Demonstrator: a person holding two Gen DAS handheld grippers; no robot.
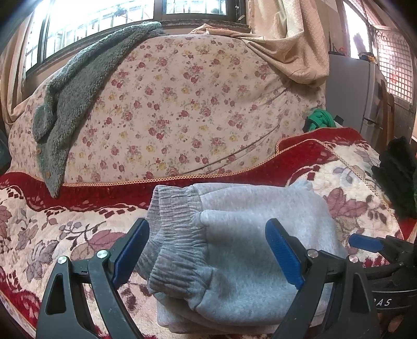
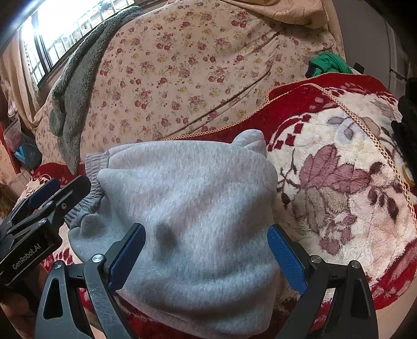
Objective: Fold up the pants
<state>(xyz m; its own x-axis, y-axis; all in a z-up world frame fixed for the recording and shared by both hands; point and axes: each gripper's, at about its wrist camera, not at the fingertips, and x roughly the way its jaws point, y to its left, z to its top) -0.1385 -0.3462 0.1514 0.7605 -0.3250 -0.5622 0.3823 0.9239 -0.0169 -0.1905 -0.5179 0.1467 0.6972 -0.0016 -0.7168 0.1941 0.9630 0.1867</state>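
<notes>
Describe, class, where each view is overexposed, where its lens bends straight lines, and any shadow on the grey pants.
Left wrist view: the window is blown out white and its frame curves like a barrel. Right wrist view: the window corner glares too, the picture's corners go dark, and a small dark patch, likely a shadow, sits on the grey pants.

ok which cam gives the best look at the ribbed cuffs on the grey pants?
Left wrist view. The ribbed cuffs lie centred between that gripper's open jaws, both stacked bands and their ribbing plainly visible on the folded grey pants. The right wrist view shows only a strip of cuffs at the bundle's left edge, partly behind the left gripper.
</notes>
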